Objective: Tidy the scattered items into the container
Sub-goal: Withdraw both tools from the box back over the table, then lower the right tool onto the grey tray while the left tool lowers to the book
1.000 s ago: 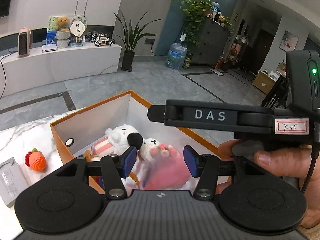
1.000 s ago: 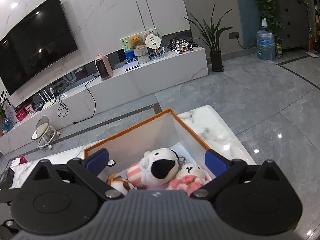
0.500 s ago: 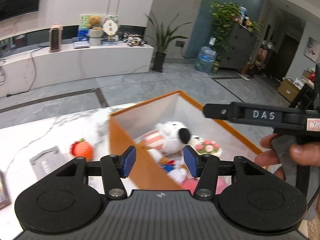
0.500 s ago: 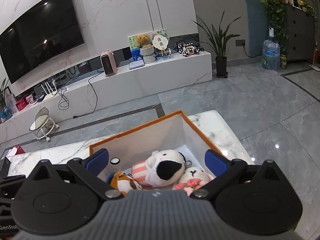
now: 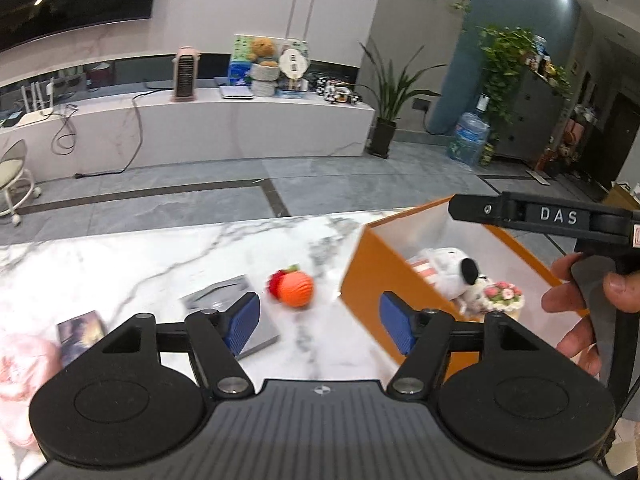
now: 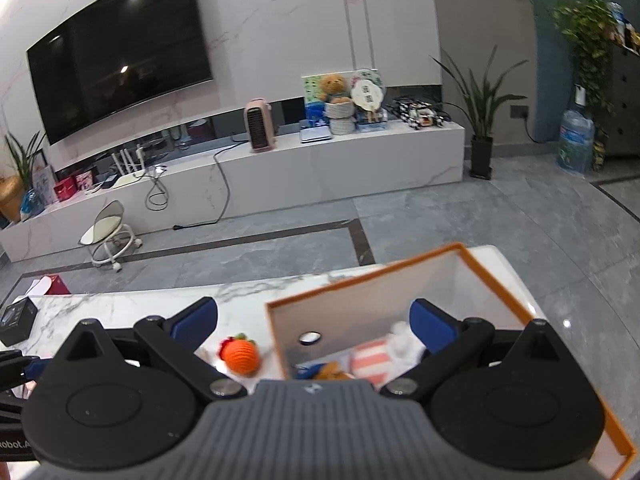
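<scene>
- Left gripper (image 5: 320,322) hangs over the marble table (image 5: 120,264), jaws wide apart and holding nothing.
- Right gripper (image 6: 314,326) is spread just as wide and also empty, one finger over the table, the other over the box (image 6: 496,280).
- The orange box sits at the table's right end, with plush toys (image 5: 456,270) inside (a white one with a black ear on top).
- A crochet fruit (image 5: 295,289) lies on the table just left of the box.
- A grey flat case (image 5: 224,300) lies beside the fruit; a pink plush (image 5: 20,364) and a card (image 5: 80,336) sit further left.
- A hand (image 5: 588,308) grips the right tool's handle.
</scene>
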